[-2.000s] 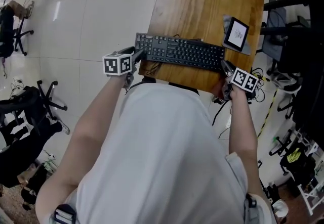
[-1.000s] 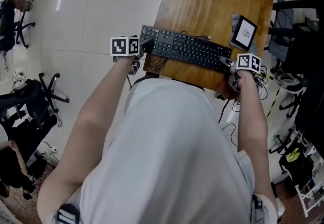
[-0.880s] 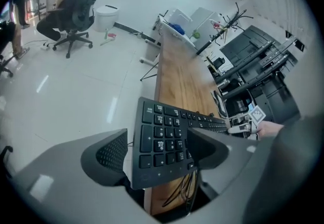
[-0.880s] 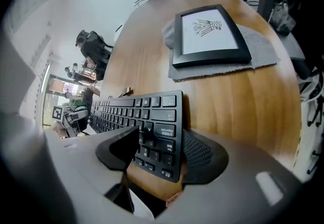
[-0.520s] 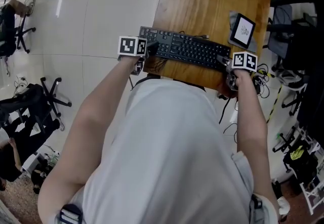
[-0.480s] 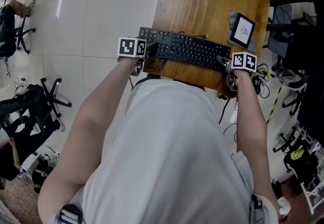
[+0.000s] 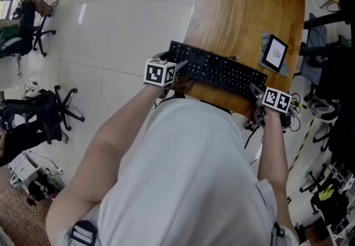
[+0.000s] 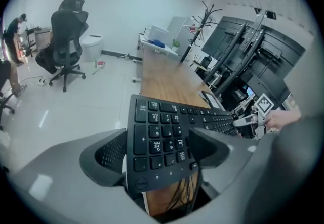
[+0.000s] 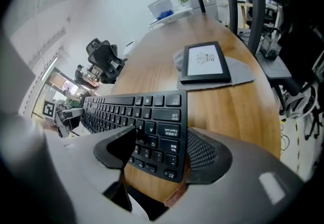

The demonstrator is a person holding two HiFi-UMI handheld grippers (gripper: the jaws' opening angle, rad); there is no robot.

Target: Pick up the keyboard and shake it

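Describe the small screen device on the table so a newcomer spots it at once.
Start at the long wooden table, where a black keyboard lies across the near end. Just past the keyboard's right end, a small black-framed tablet lies on a grey cloth. It alone has a white screen, with a small dark sketch.

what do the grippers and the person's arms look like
The left gripper and right gripper have grey plastic bodies and dark jaws with dotted pads. White cubes with black square markers sit on them: left cube, right cube. The person wears a pale short-sleeved shirt. Both pairs of jaws have just been opening, a black keyboard between them.
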